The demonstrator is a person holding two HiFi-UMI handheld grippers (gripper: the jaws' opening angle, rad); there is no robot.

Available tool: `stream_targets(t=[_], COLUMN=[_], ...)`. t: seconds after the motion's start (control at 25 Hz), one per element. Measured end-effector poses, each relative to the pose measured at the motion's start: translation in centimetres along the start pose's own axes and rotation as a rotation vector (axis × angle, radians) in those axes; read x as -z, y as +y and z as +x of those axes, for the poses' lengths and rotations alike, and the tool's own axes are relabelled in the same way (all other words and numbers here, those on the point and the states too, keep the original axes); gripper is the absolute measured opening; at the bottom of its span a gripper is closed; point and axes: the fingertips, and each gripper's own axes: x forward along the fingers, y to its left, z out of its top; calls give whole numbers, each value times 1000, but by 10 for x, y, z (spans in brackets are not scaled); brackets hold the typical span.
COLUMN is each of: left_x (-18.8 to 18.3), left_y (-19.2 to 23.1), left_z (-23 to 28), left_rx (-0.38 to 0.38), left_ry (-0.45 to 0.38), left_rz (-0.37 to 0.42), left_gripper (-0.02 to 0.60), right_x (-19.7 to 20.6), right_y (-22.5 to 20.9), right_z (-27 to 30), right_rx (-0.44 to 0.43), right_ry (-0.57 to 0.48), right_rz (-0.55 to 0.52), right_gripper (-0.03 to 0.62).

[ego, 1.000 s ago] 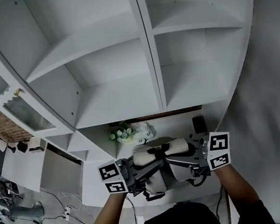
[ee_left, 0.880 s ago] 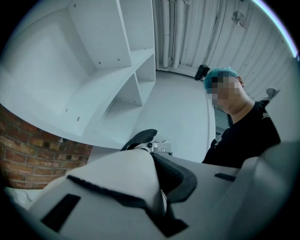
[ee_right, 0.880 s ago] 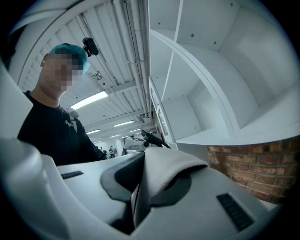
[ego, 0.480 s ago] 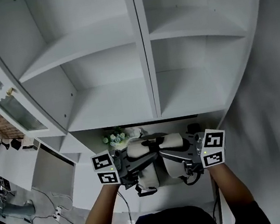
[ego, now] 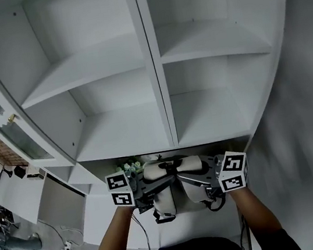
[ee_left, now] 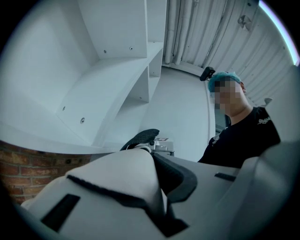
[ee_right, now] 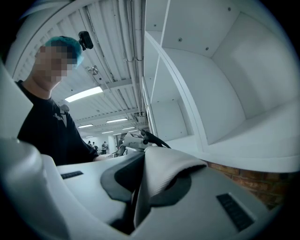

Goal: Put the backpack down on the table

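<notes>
Industrial hall or lab: corrugated ceiling [ee_right: 112,33], strip lights [ee_right: 84,93], white shelving unit [ego: 105,62], brick wall [ee_left: 18,171], floor cables [ego: 60,244].

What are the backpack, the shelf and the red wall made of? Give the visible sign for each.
Backpack: looks like soft cream cloth, matte, with dark edging; it folds and creases where it is pinched.
Shelf: probably painted or laminated board, smooth white, with small screw holes showing.
Wall: red brick, rough, with pale mortar lines.

We see the backpack [ego: 194,187] in matt off-white cloth with black trim. The left gripper [ee_left: 154,159] and right gripper [ee_right: 140,164] look like smooth, matt grey plastic. The shelf unit [ego: 122,132] is smooth white with a faint sheen. At lower left, the brick wall [ee_left: 18,168] is rough.
</notes>
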Motion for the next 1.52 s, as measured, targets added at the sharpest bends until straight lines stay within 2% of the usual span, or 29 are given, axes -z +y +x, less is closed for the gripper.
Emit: stream_targets(t=[0.16,0.36,0.48,1.0,1.08,1.24,1.52], left_x=[2,16,24,57,62,68,82], left_y=[7,24,32,58,62,69,77], left_z=[1,-1,-5,-10,-12,-13,-12], left_rx=[5,-4,-10,-63,-78,-106,-110], left_ry=[-5,0,-14,21,29,28,32], left_rz=[-10,-95,-99,-141,-136,-62,-82], left_gripper=[52,54,54,54,54,53,54], right_x=[2,19,29,66,72,80,95], right_y=[-7,-23,-30,-53,-57,-63,-71], right_z=[-2,2,4,8,10,10,7], right_rx=[1,15,18,73,78,87,100], right_ry=[-12,1,4,44,51,47,52], right_rz=[1,112,141,198,206,205,212], right_gripper=[48,48,48,48,48,48,48])
